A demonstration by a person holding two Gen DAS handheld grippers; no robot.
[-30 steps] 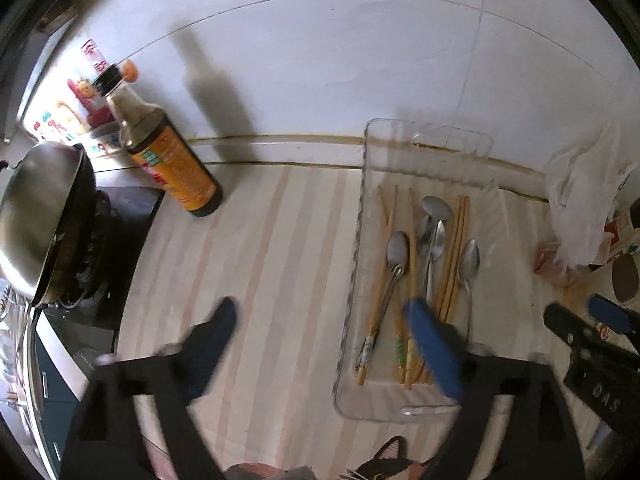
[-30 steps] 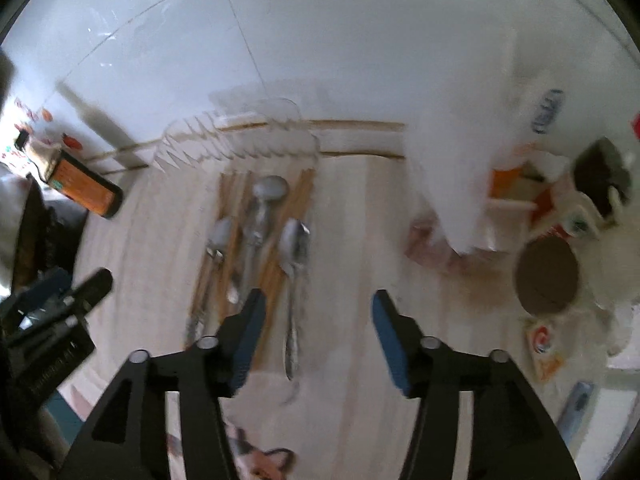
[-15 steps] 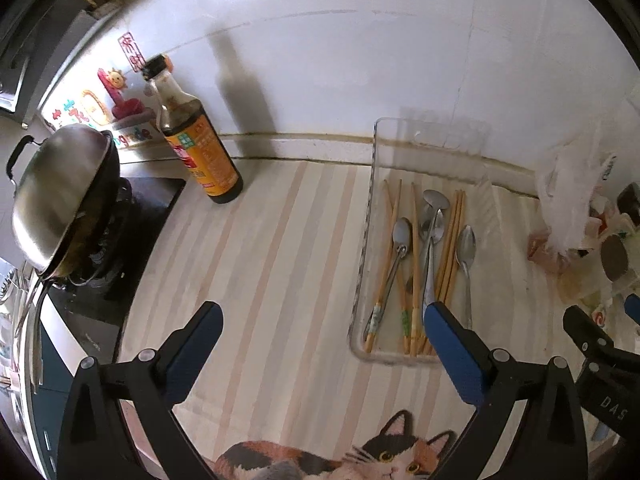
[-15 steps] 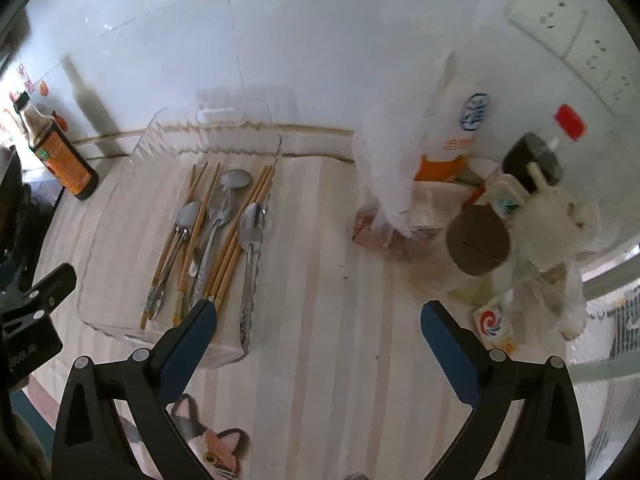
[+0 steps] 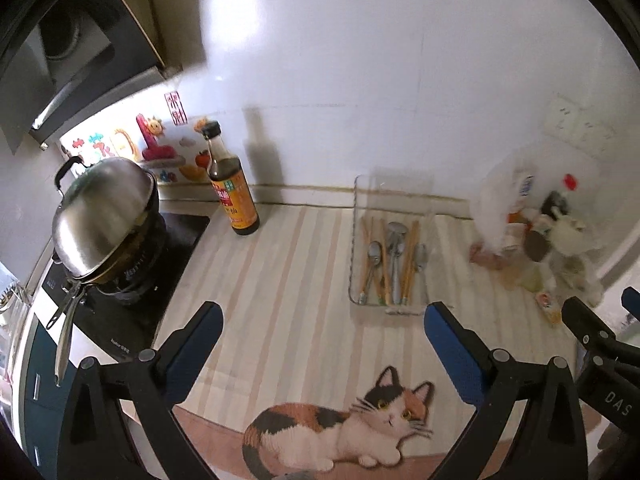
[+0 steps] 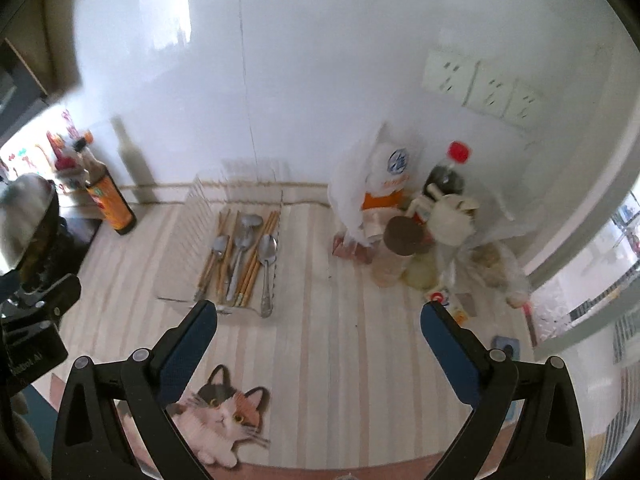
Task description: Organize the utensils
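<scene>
From my seat I see the tabletop (image 5: 304, 280) covered in cream and beige stripes, with a calico cat (image 5: 340, 428) print in white, orange and black. The tray (image 6: 176, 276) is clear plastic, holding silver spoons (image 6: 268, 252) and tan chopsticks (image 6: 256, 260). Both my tools, left tool (image 5: 320, 340) and right tool (image 6: 318, 336), are black with blue pads. The sauce bottle (image 5: 234, 188) is dark brown with an orange label.

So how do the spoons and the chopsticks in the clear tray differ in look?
The spoons are shiny grey metal with broad oval bowls; the chopsticks are thin, straight, tan sticks with coloured near tips. The spoons lie singly, while the chopsticks lie mostly in side-by-side bundles. Both lie flat and lengthwise in the clear tray, mixed together rather than separated.
</scene>
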